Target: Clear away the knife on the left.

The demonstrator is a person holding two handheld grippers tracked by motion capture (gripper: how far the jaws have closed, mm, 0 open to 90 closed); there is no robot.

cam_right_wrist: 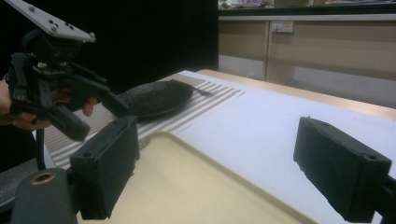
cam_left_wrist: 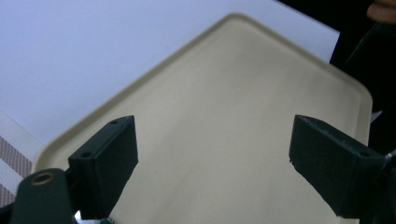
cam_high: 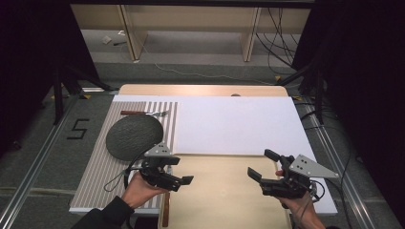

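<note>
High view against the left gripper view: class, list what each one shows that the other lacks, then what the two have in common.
High view alone: the dark round plate on the striped placemat, a fork beyond the plate, a brown handle by the tray's near left edge, both hands, the left tool and the right tool, each with jaws apart and nothing between them.

Left gripper view alone: a close look along that tool's two black jaws, standing wide above bare tray.

Shared: the beige tray, the white sheet and a strip of placemat.
</note>
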